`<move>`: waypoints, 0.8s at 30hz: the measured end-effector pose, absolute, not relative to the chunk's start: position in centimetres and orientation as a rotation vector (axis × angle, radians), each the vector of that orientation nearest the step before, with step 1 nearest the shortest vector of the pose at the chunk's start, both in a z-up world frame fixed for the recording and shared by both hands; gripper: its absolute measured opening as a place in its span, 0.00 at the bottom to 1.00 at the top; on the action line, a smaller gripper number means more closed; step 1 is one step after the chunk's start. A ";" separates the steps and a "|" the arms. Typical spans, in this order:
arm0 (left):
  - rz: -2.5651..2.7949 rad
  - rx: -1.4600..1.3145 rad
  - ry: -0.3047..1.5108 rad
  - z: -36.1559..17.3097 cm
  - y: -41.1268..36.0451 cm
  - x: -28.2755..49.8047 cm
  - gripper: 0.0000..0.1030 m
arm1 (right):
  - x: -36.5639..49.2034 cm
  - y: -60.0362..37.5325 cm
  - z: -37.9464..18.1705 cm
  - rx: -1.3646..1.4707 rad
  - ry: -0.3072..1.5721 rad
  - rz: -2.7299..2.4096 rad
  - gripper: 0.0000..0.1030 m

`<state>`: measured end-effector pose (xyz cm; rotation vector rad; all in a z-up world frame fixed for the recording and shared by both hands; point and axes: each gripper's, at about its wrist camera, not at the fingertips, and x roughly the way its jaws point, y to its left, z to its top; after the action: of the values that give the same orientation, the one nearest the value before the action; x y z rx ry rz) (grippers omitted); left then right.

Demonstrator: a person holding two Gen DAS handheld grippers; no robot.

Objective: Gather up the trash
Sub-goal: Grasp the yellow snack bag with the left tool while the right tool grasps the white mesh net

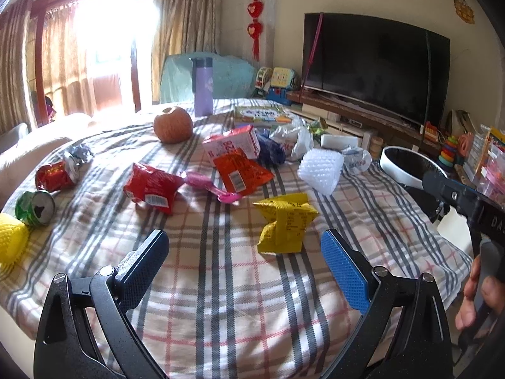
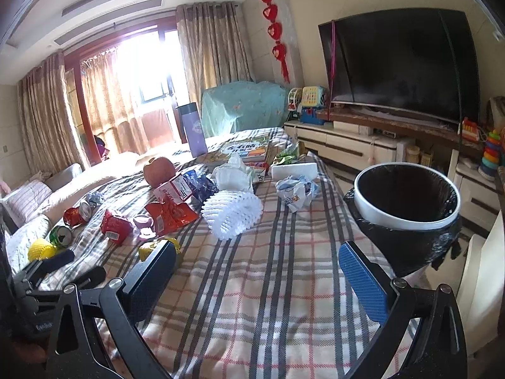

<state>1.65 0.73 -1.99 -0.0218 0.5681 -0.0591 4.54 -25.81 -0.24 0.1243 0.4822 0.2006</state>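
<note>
Left claw [image 1: 244,246] wide, yellow wrapper [image 1: 285,222] just ahead

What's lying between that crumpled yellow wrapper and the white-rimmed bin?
Only bare plaid cloth. In the left wrist view, nothing sits between the yellow wrapper and the bin; the white foam net lies farther back.

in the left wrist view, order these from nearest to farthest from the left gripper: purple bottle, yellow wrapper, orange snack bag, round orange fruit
1. yellow wrapper, just ahead of the left gripper, toward its right finger
2. orange snack bag, mid-table, ahead
3. round orange fruit, farther back, left of centre
4. purple bottle, upright at the table's far end
</note>
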 end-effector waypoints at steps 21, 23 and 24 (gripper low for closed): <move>-0.146 -0.004 0.742 -5.1 -1.0 7.8 0.84 | 13.6 -22.6 -3.0 0.165 0.689 0.373 0.59; -0.154 0.001 0.760 -5.5 -1.1 8.4 0.77 | 14.3 -22.3 -3.4 0.169 0.705 0.385 0.56; -0.158 0.001 0.773 -5.7 -1.1 8.8 0.72 | 14.7 -22.1 -3.6 0.170 0.715 0.390 0.54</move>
<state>8.81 -1.06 -5.71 0.0010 0.7727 -0.1579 14.72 -22.06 -3.56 0.1696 0.7151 0.3903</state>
